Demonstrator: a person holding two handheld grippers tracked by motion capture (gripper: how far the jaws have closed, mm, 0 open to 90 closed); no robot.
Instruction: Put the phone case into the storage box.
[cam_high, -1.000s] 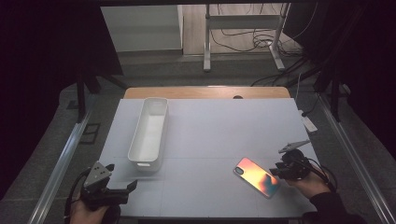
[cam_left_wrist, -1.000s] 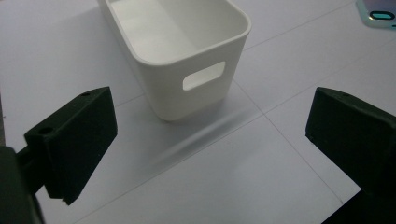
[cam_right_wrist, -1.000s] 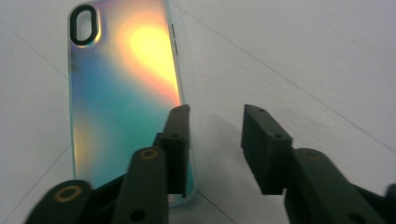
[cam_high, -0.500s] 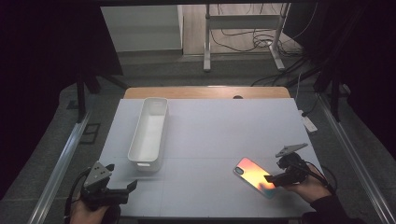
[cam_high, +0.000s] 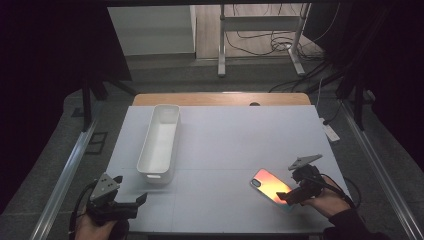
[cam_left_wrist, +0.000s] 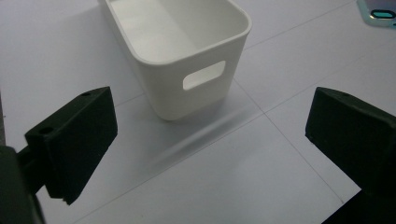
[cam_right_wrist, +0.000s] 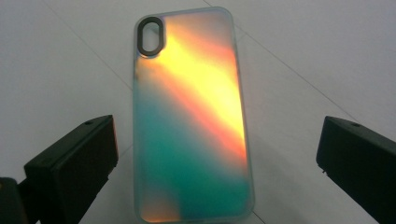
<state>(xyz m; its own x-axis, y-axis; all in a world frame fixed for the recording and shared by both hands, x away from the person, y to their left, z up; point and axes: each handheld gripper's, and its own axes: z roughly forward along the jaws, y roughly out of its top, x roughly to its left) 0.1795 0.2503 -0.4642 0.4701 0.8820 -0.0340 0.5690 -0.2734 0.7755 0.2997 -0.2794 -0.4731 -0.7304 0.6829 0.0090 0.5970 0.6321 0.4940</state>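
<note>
right gripper (cam_right_wrist: 217, 158) jaws wide, straddling phone case (cam_right_wrist: 191, 116) | left gripper (cam_left_wrist: 210, 140) wide, idle near bin (cam_left_wrist: 187, 56) | next, likely: close on case edges

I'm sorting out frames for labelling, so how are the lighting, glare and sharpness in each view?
High view: dark surroundings, lit table, phone case glowing orange. Left gripper view: white bin sharp, jaws soft, faint streak of reflection on the table. Right gripper view: the case's iridescent sheen is slightly blurred.
</note>
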